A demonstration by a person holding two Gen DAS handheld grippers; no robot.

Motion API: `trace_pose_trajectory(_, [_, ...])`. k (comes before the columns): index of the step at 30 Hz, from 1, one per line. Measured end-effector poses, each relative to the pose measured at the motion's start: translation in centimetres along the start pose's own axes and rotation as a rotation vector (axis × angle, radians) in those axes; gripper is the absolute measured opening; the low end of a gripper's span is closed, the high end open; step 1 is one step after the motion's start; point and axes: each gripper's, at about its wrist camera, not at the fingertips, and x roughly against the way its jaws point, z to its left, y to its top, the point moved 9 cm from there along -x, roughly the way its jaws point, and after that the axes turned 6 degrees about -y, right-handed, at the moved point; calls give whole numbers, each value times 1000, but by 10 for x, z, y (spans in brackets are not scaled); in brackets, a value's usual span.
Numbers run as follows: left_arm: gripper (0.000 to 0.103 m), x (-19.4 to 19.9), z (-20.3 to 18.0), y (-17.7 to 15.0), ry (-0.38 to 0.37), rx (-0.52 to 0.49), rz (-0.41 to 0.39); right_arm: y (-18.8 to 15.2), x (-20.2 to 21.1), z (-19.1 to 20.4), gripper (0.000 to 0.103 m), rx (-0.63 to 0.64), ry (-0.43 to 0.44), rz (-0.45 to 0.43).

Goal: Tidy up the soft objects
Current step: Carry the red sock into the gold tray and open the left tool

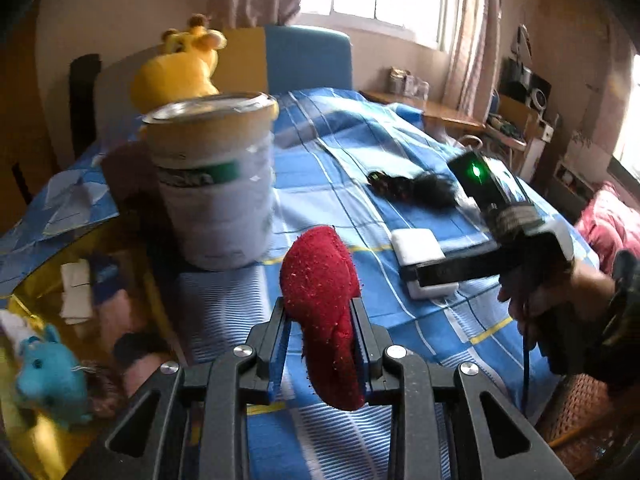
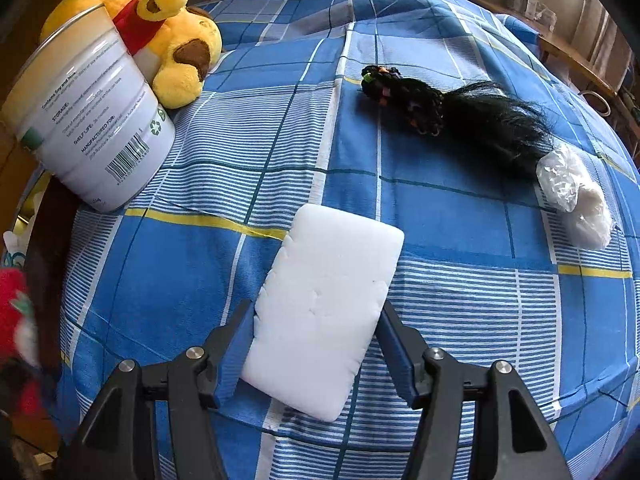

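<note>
My left gripper (image 1: 320, 316) is shut on a red fuzzy soft toy (image 1: 322, 304), held above the blue plaid bedcover (image 1: 340, 152) near a tall white tin (image 1: 214, 188). My right gripper (image 2: 316, 320) has its fingers on both sides of a white foam sponge (image 2: 324, 312) that lies on the bedcover (image 2: 460, 240); the left pad touches it and the right pad sits at its edge. The sponge (image 1: 418, 250) and right gripper (image 1: 432, 276) also show in the left wrist view. The red toy shows blurred at the left edge of the right wrist view (image 2: 12, 320).
A yellow plush bear (image 2: 176, 40) lies behind the tin (image 2: 92, 128). A black hairpiece (image 2: 460, 120) and a white plastic-wrapped wad (image 2: 576, 200) lie further back. A blue plush (image 1: 48, 376) sits on a yellow surface left of the bed. A desk and window are beyond.
</note>
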Motion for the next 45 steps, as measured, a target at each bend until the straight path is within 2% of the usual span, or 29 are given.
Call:
trace_pose_trajectory(16, [29,30,58,-7,96,108,-21,-2,1,3,61,35,-29,-22])
trace_pose_trajectory(29, [29,61,124,-16,214,206,-52,-3,2,3,61,44,-34,-24])
trace_pose_trajectory(40, [29,132,234,-67,344,470,-74,-2,2,2,61,51,-41,-24])
trace_pose_trajectory(45, [30,132,255,-91,348,551,-48,-1,2,2,61,55,-44,-24])
